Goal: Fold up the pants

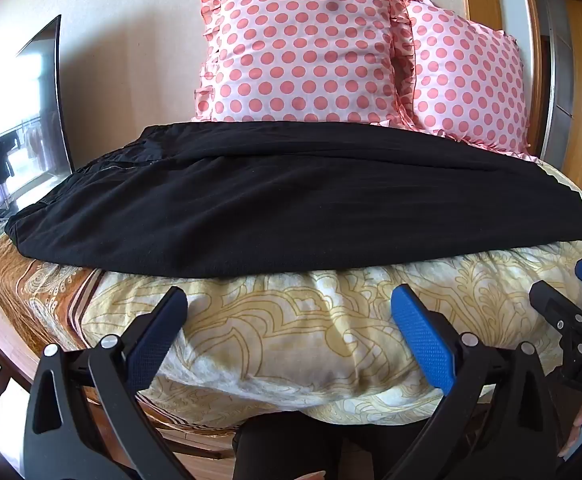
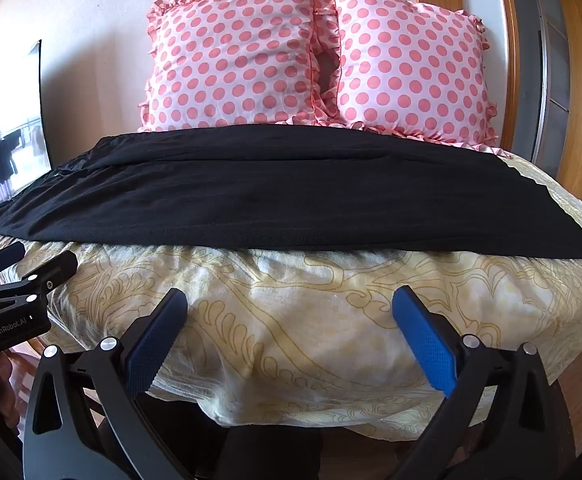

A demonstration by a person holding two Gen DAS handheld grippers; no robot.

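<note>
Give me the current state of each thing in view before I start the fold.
Black pants: lying flat across the bed, legs stacked lengthwise, waistband at the left, not gripped.
Left gripper: open, empty, short of the pants.
Right gripper: open, empty, short of the pants.
Polka-dot pillows: propped upright against the wall.
Yellow bedspread: rumpled.

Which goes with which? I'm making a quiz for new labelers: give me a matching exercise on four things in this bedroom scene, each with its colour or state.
Things:
1. pants
2. pillows
3. quilt
4. left gripper

Descriptions:
A. pink with red dots, propped against the wall
B. open, nothing between its fingers
C. black, laid flat across the bed
D. cream with a yellow pattern, under the dark cloth

Pairs: 1-C, 2-A, 3-D, 4-B
</note>
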